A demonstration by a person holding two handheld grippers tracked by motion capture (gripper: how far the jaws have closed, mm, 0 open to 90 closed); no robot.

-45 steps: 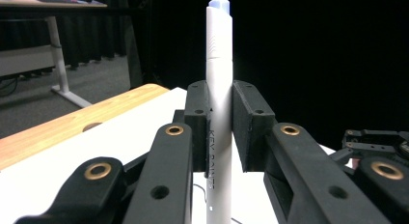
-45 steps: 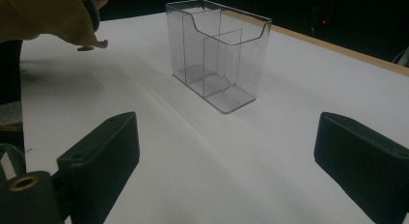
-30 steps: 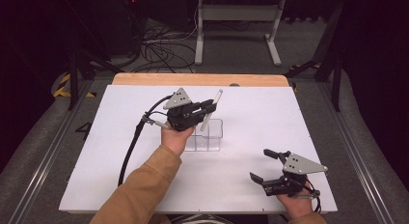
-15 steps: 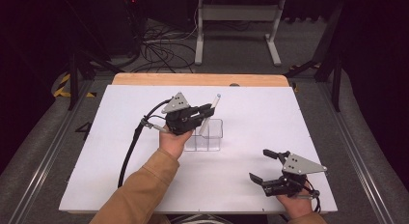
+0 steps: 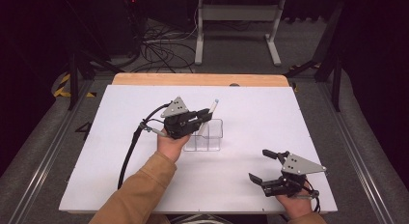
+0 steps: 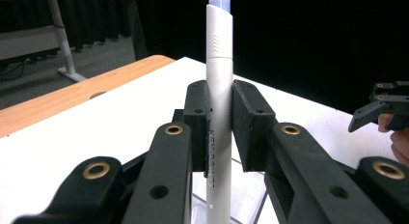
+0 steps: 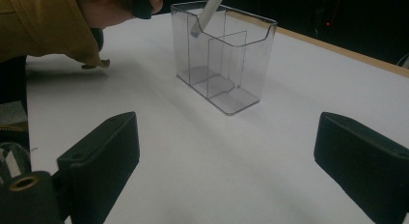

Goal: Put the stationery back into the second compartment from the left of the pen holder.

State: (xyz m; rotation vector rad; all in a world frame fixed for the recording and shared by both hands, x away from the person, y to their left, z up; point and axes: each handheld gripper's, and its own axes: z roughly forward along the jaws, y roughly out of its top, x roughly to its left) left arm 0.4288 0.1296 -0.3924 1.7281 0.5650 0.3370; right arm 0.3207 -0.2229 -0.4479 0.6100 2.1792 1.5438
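Observation:
A white pen [image 5: 213,108] with a pale blue cap end stands nearly upright between the jaws of my left gripper [image 5: 205,119], which is shut on its barrel. In the left gripper view the pen [image 6: 219,50] rises straight up between the two pads. Its lower end [image 7: 205,16] dips into the top of a clear plastic box [image 7: 241,55] with dividers, at the compartment nearest the hand. The box [image 5: 214,139] sits mid-table, just right of the left hand. My right gripper [image 5: 258,164] rests near the table's front right, open, with nothing between its fingers [image 7: 103,151].
The white table top [image 5: 120,175] has a wooden strip [image 5: 193,79] along its far edge. The left gripper's black cable [image 5: 128,156] trails toward the front. Beyond the table are floor cables [image 5: 159,45] and a white desk frame [image 5: 236,21].
The left gripper has sunk slightly with the pen, bringing its lower end down into the box's top. The right gripper has stayed still.

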